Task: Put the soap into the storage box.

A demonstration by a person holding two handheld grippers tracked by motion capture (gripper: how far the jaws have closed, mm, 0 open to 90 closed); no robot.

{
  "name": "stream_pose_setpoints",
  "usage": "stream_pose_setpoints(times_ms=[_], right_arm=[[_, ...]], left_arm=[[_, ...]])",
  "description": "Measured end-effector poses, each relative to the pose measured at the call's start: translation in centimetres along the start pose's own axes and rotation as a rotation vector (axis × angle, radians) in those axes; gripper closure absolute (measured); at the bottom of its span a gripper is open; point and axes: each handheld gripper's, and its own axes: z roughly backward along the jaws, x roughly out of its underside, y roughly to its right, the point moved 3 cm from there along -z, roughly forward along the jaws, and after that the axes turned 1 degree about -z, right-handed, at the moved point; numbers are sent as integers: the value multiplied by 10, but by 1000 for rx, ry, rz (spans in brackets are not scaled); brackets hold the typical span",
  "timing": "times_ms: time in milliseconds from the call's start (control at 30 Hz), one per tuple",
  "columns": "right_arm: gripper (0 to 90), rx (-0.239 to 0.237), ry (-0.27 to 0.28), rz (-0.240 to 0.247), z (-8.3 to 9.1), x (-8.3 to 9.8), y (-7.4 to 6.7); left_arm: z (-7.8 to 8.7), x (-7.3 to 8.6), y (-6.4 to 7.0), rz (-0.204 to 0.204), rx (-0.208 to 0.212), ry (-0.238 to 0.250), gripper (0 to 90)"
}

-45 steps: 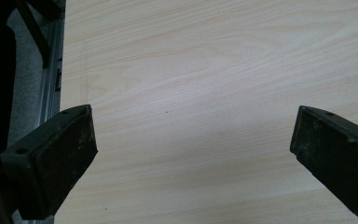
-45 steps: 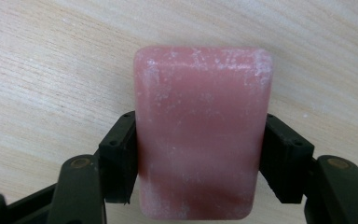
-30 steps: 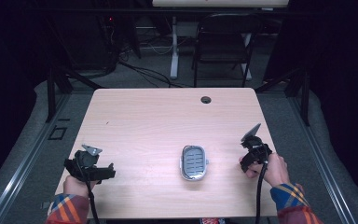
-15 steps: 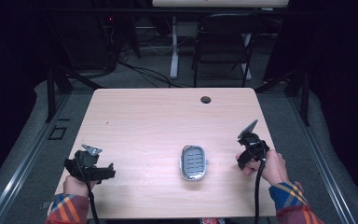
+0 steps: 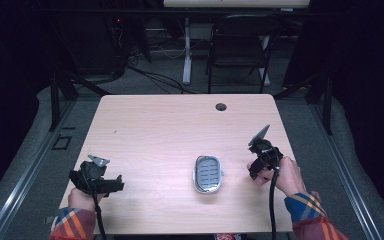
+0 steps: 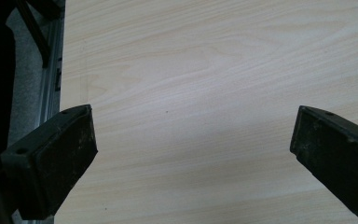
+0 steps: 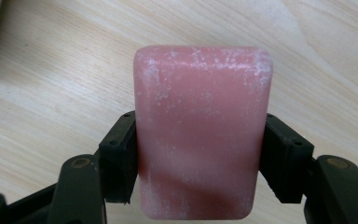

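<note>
soap bar (image 7: 203,133), pink with a whitish powdery bloom on its face, sits low and centre in the right gripper view, clenched across its two long sides by the right gripper (image 7: 200,161). it looks like a stiff rounded-corner block, fairly dense for its size, and likely slick if damp; the flat long sides seem the best place to hold it, as pressure on the rounded corners could let it squirt out. in the high view the right gripper (image 5: 263,157) hovers at the right of the frame, near a grey oval soap dish (image 5: 208,173) with a slotted insert at lower centre. the left gripper (image 6: 193,154) is released, jaws wide apart over bare pale wood-grain table (image 6: 205,70).
</note>
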Motion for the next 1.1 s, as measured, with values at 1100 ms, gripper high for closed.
stream_pose_setpoints(times_ms=[1100], right_arm=[[373, -29, 17, 93, 12, -23, -41]], left_arm=[[0, 1, -2, 3, -4, 2, 2]])
